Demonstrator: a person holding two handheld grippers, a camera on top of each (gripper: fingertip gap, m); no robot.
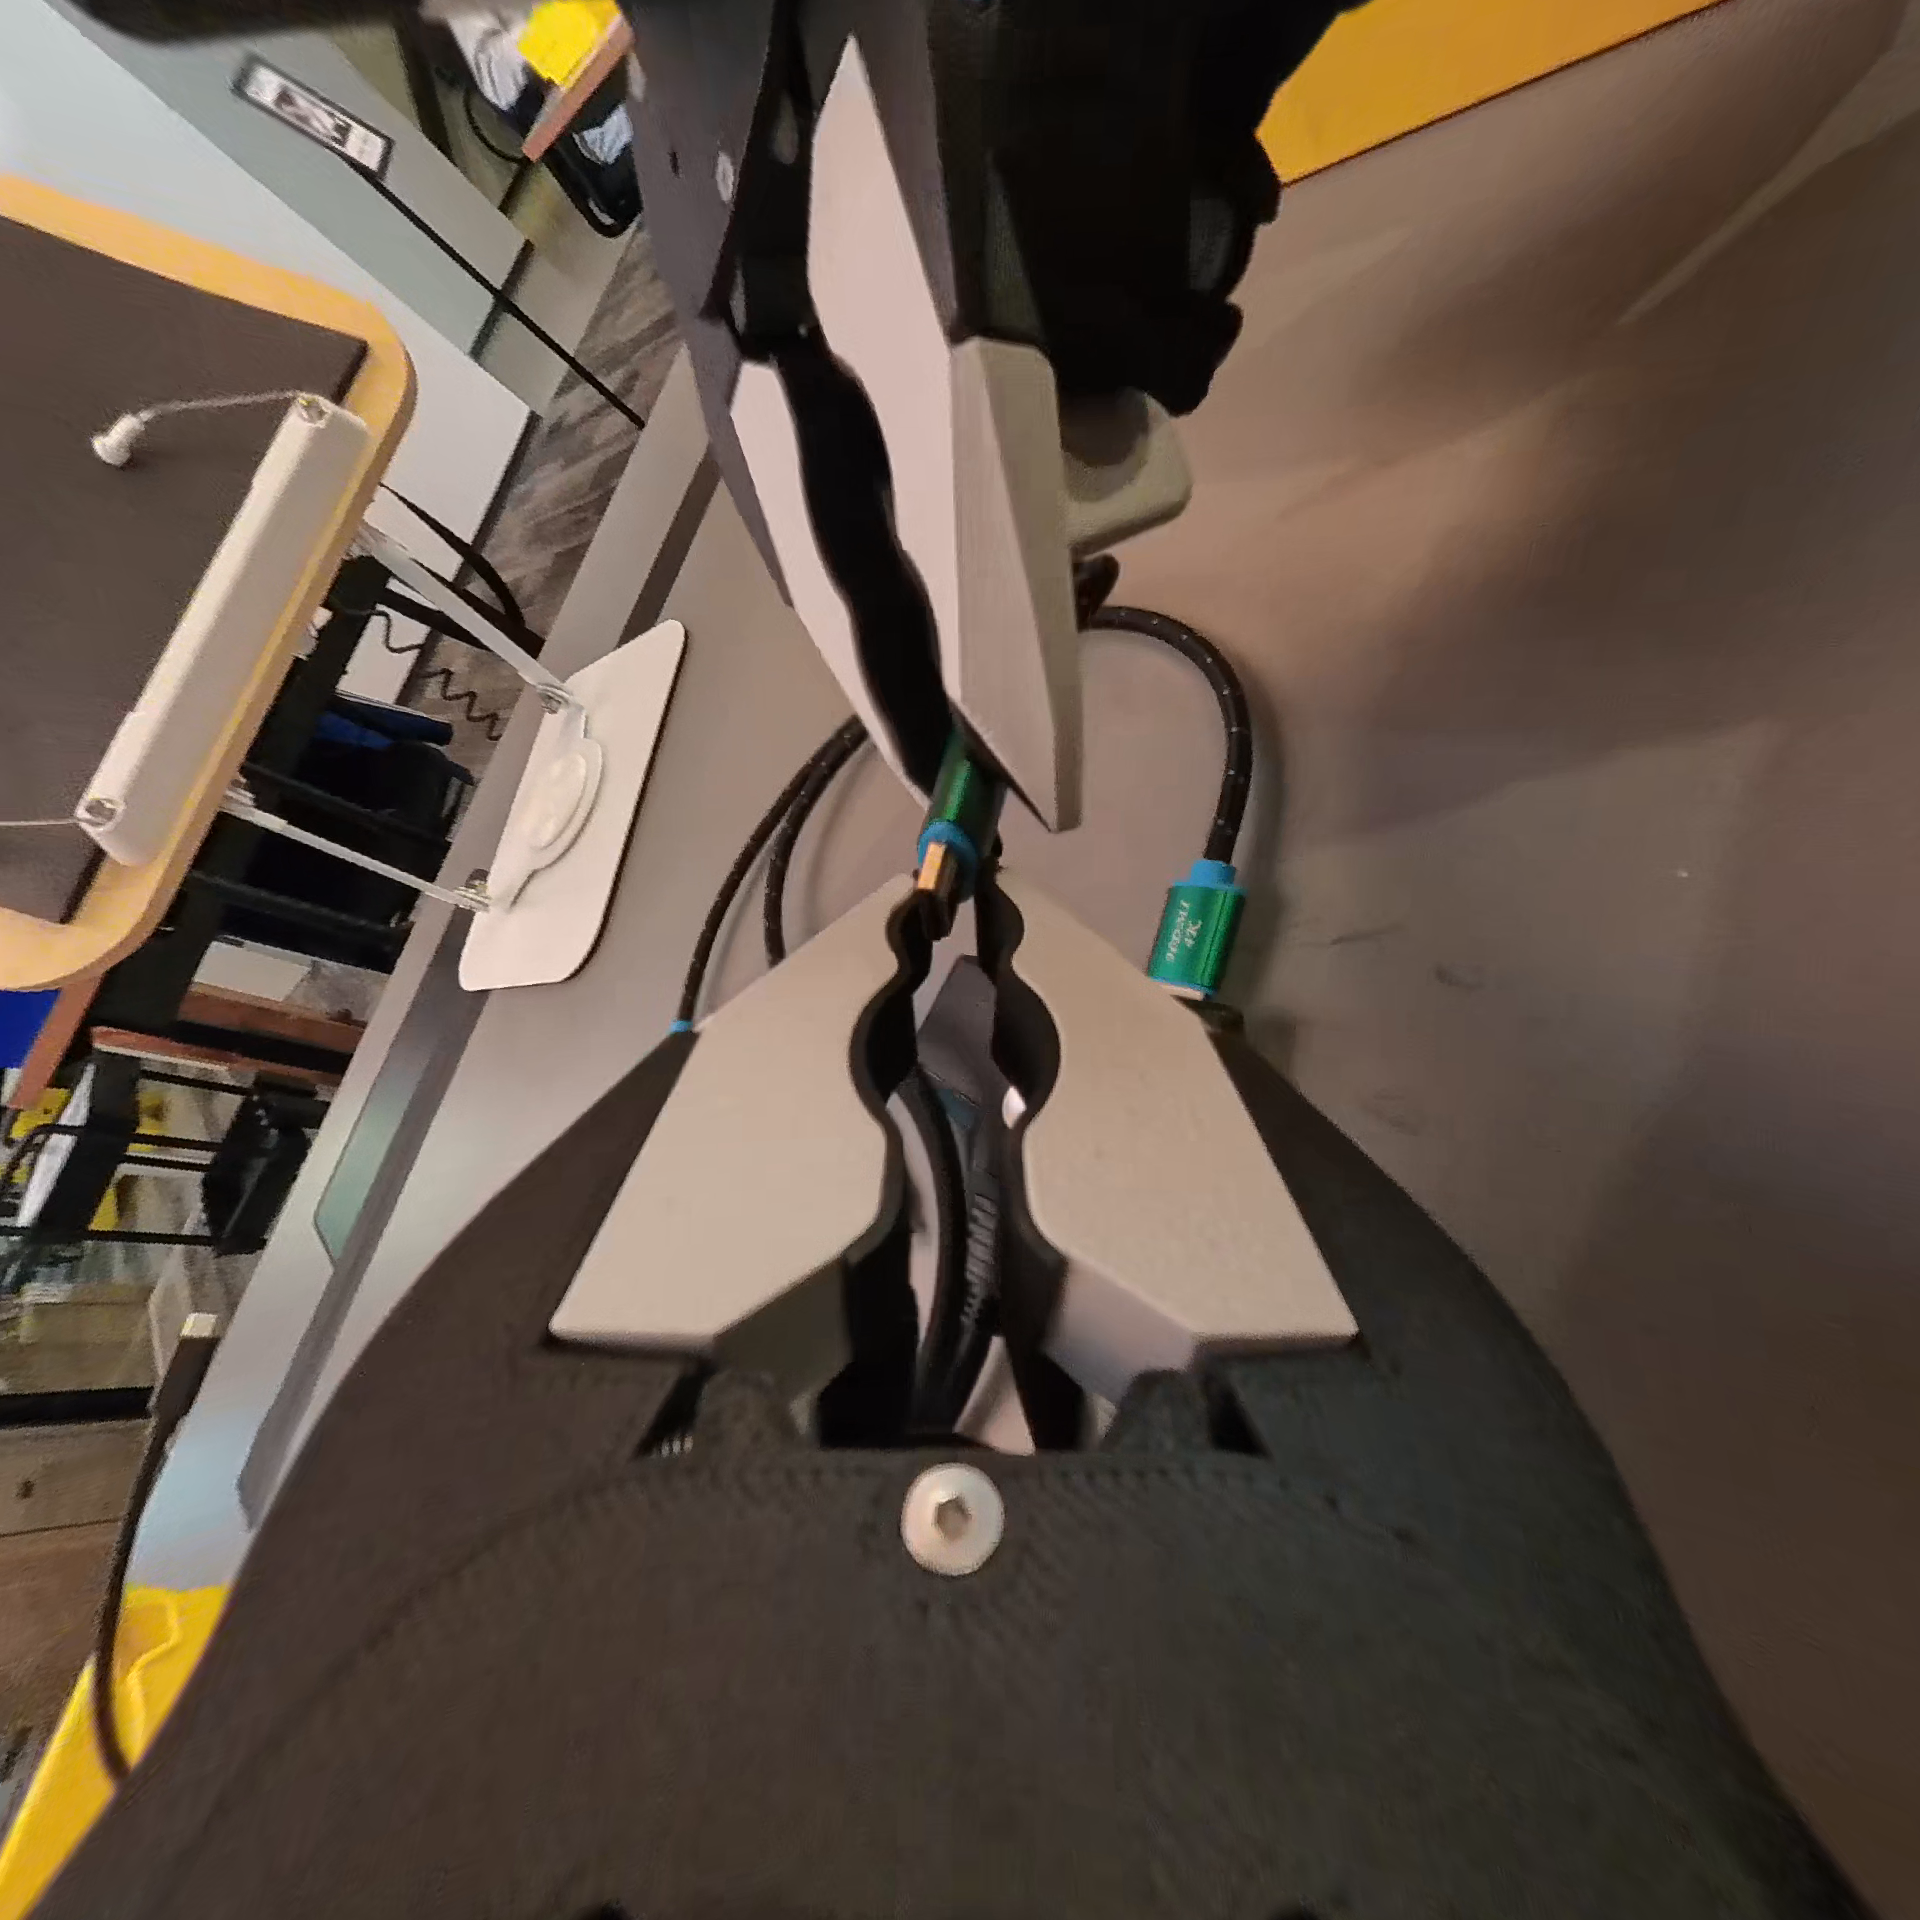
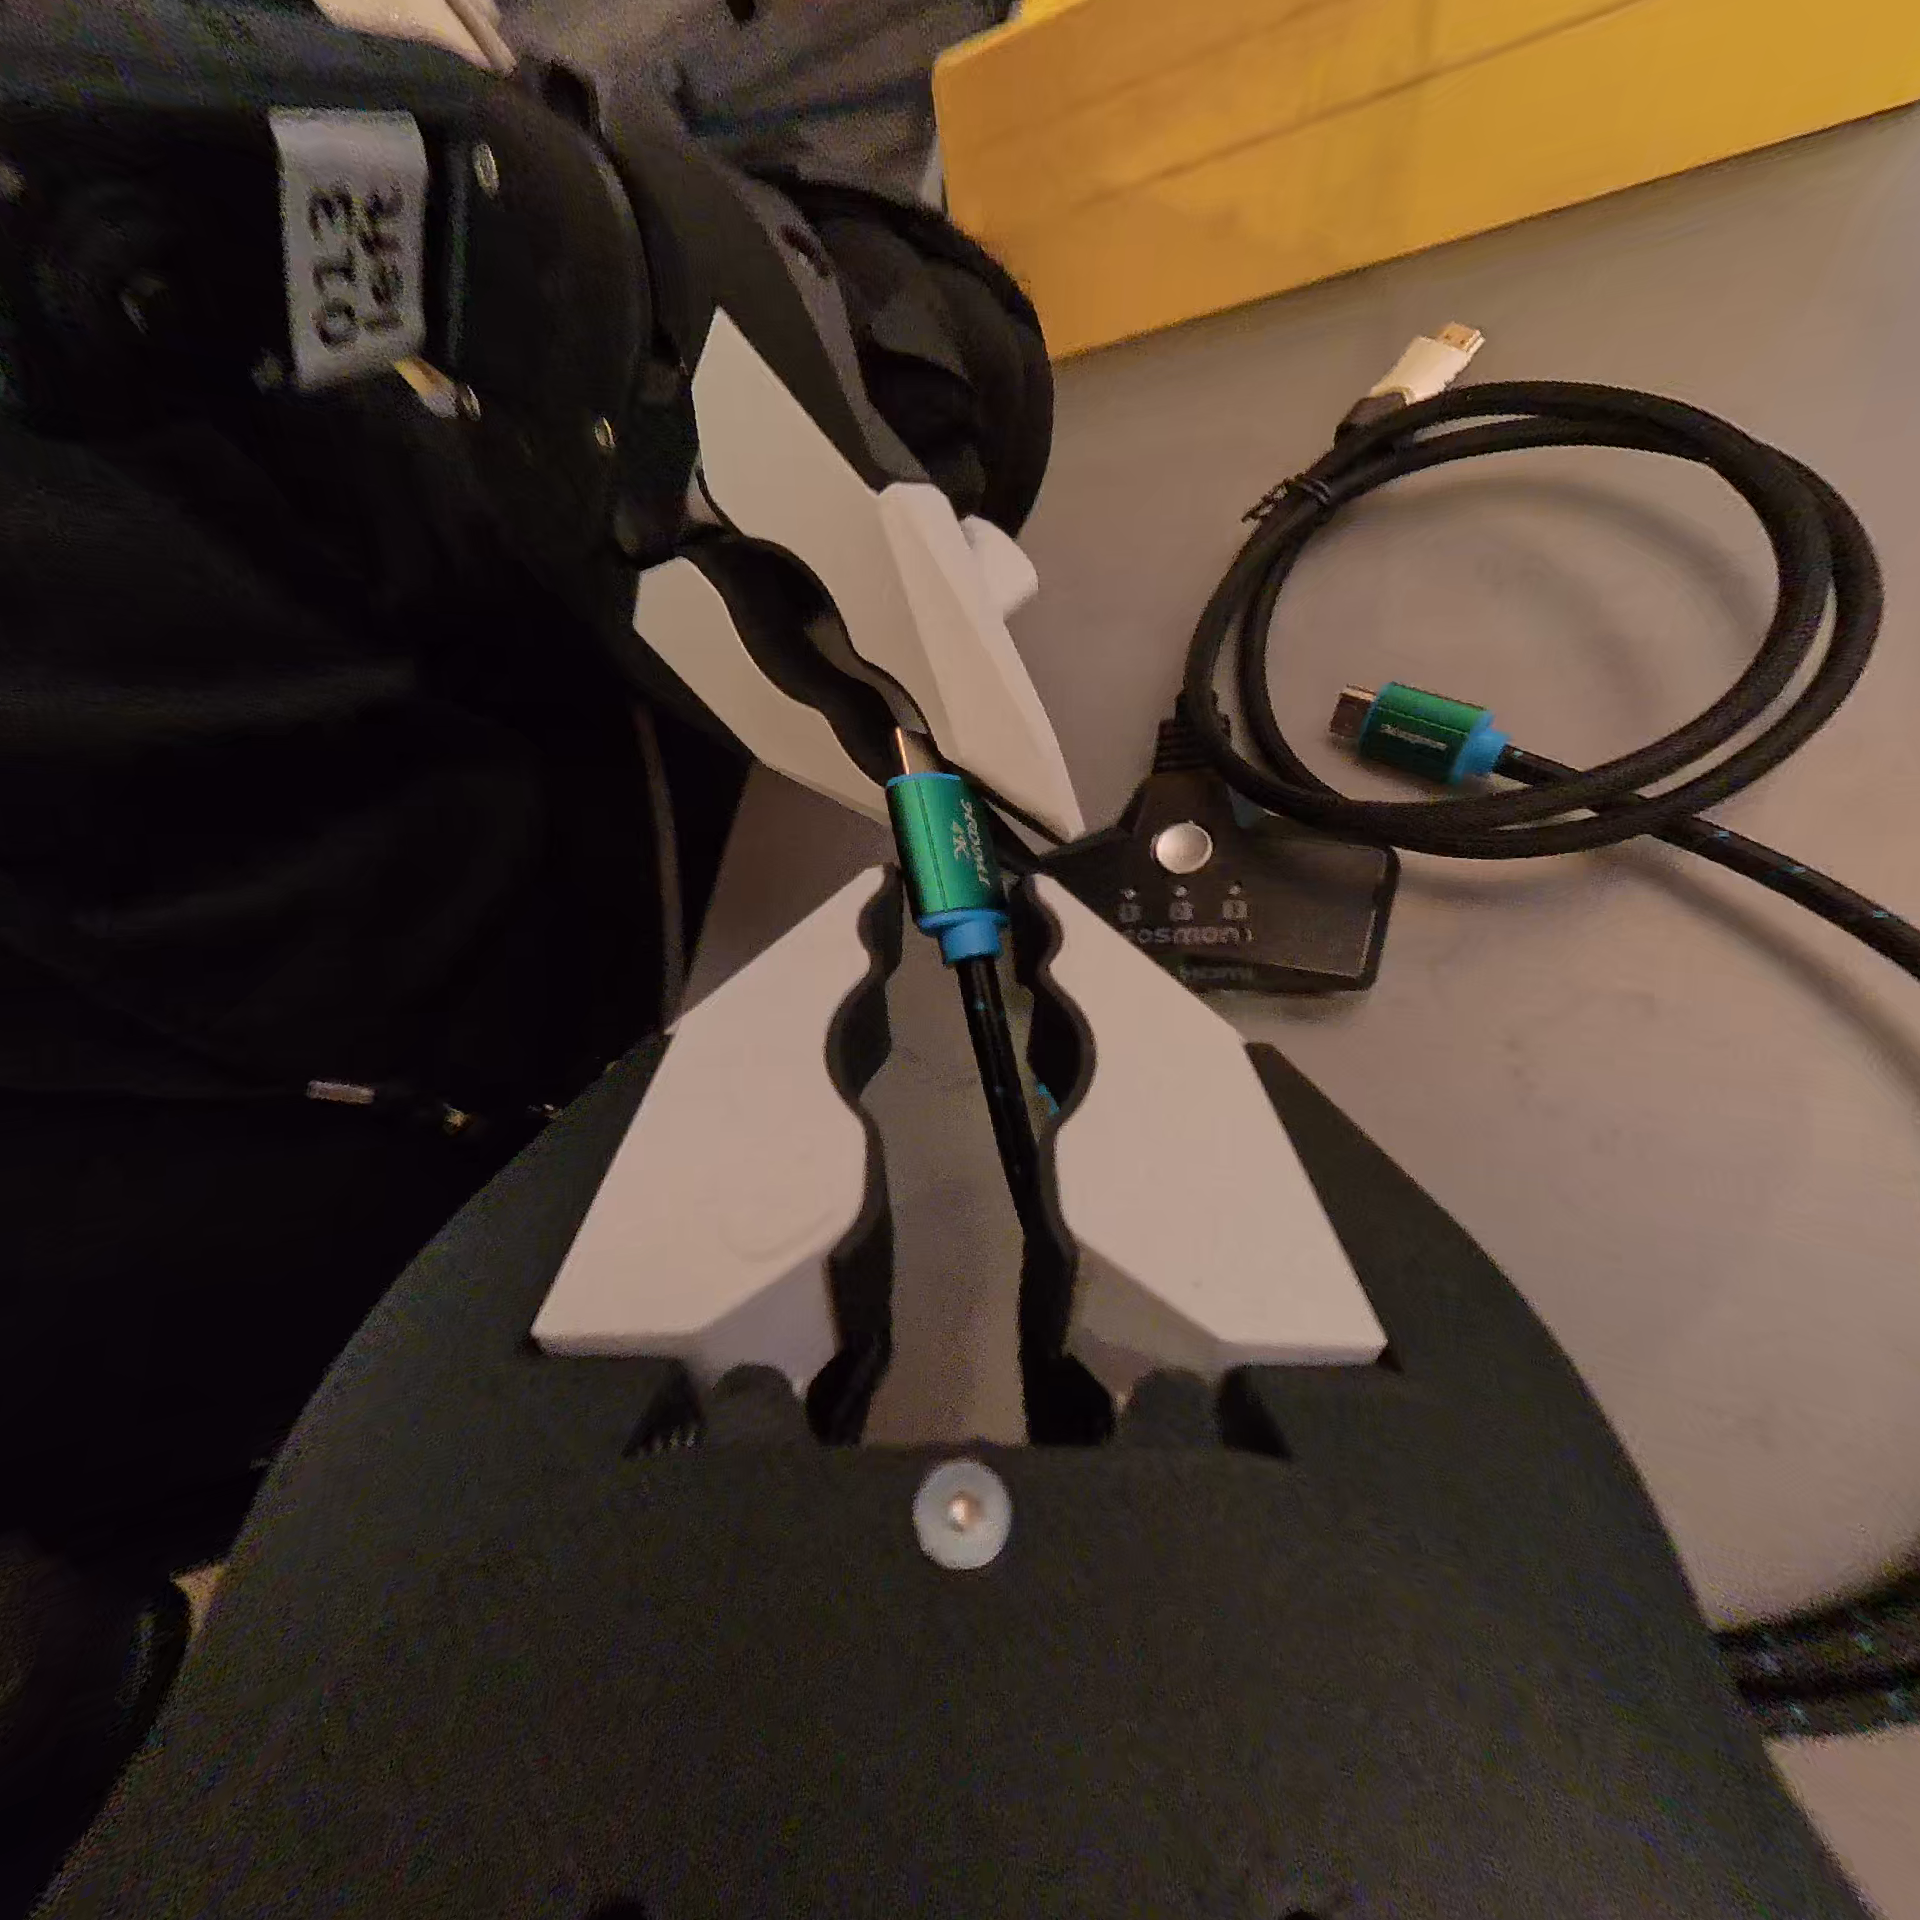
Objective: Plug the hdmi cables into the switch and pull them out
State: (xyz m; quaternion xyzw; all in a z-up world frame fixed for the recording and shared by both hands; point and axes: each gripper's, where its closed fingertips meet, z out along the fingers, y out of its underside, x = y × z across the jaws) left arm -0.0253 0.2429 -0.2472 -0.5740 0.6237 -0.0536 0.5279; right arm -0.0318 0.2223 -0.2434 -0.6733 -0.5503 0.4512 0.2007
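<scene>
The right gripper (image 2: 961,894) was clamped on a green metal HDMI plug with a blue collar (image 2: 940,862). Its pale grey fingers (image 2: 727,1143) pressed the plug from both sides, and the black braided lead (image 2: 997,1081) ran back between them. The plug's metal tip pointed into the narrow wavy gap between the fingers of the left gripper (image 1: 956,914), which came in from the opposite side. The two grippers met nearly tip to tip above the grey tabletop (image 2: 1558,1195). The left gripper's fingers stood close together, but I could not tell whether they were squeezing anything. The small black HDMI switch box with a round silver button (image 2: 1226,894) lay on the table just beyond the two sets of fingertips, with the left gripper's tip at its near corner. It could not be made out whether the plug had entered a port. A second green plug with a blue collar (image 2: 1423,732) lay loose on the table beside the switch, inside a coil of black braided cable (image 2: 1766,540). A white connector (image 2: 1439,353) rested near a yellow board (image 2: 1351,135) behind it.
</scene>
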